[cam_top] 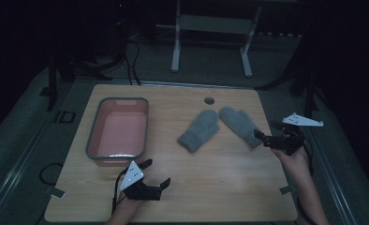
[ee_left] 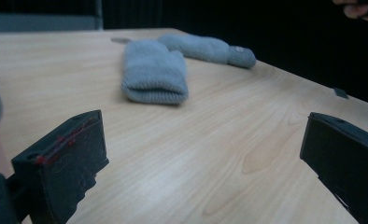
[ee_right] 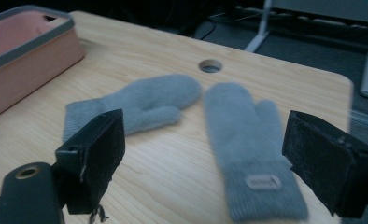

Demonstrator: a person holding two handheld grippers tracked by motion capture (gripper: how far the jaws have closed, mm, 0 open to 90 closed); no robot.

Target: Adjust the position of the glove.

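From the high view, we see two soft grey knitted mittens lying flat on the pale wooden table (cam_top: pixel 210 187). The right mitten (cam_top: pixel 241 125) rests just ahead of the right hand-held gripper (cam_top: pixel 260 137), its cuff nearest the jaws, which stand spread with nothing between them. The left mitten (cam_top: pixel 199 130) lies beside its partner, the two fingertip ends nearly touching, well ahead and to the right of the left hand-held gripper (cam_top: pixel 157 173), whose jaws are also spread and empty. A pink plastic tub with a grey rim (cam_top: pixel 91 136) sits just ahead of that left hand-held gripper, to its left.

From the left gripper view, we look between wide-open jaws at the left mitten (ee_left: pixel 154 77), its ribbed cuff turned towards us and well apart from the hand-held gripper, with the right mitten (ee_left: pixel 205 49) farther off behind it.

From the right gripper view, the right mitten (ee_right: pixel 250 149) lies directly below and between the spread jaws, its cuff with a small grey label nearest; the left mitten (ee_right: pixel 135 105) lies farther ahead to the left, the tub (ee_right: pixel 30 51) beyond it.

We judge both mittens light, limp and fuzzy: they will sag and fold when lifted, not slip and not break. The thick doubled cuff looks the surest place to pinch, taking both layers together.
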